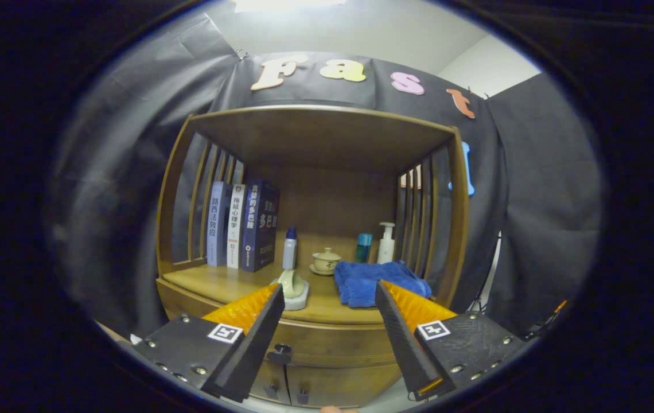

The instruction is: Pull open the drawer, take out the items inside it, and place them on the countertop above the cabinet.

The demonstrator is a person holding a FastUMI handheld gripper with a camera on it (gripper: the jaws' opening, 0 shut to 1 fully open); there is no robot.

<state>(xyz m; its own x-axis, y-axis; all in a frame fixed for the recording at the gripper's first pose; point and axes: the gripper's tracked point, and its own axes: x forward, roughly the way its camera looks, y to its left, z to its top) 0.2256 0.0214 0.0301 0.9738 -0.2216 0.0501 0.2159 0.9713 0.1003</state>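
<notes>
Tongs (327, 292) standing spread, pinching nothing, hovering before the wooden cabinet (315, 350). Drawer (327, 343) sitting shut between the fingers, its dark knob (282, 348) just beside the left finger. Beyond, on the desk (229, 284): blue towel (376, 281) lying by the right edge, lidded teacup (326, 260) sitting mid-back, books (244, 226) standing at the back left corner.

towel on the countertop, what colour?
Blue. The folded towel lies on the countertop beyond the open gripper, clearest in the gripper view.
</notes>
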